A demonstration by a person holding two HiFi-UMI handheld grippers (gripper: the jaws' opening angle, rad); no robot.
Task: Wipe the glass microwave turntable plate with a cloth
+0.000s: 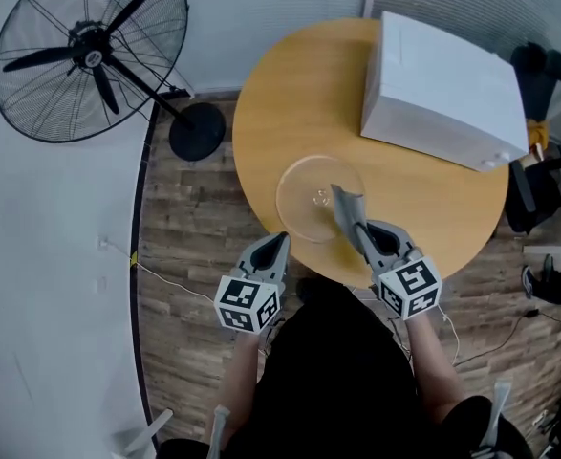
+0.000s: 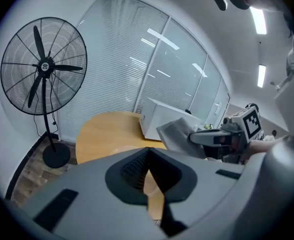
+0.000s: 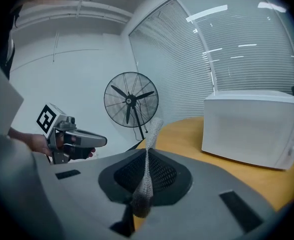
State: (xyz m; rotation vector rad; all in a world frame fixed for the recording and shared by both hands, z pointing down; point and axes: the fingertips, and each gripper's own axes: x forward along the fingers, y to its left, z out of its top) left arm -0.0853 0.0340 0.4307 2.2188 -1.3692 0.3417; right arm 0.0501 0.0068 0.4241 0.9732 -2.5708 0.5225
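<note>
Right fingers (image 3: 162, 176) tight on cloth (image 1: 347, 213), seemingly over plate's (image 1: 299, 194) near edge.

A round wooden table (image 1: 423, 208) is set on a wood-plank floor (image 1: 189, 247). A white microwave (image 1: 442, 89) is placed on the far right part of the table. A black pedestal fan (image 1: 89, 51) is stood on the floor to the left of the table, with its round base (image 1: 197, 130) just beside the table's edge. Thin cables (image 1: 170, 280) are laid over the floor near the table's near left side. Closed blinds (image 2: 121, 59) are hung across the windows behind the table, and lit ceiling strips (image 2: 259, 21) are seen above it. Black furniture (image 1: 533, 194) is placed to the right of the table; its kind cannot be told.
</note>
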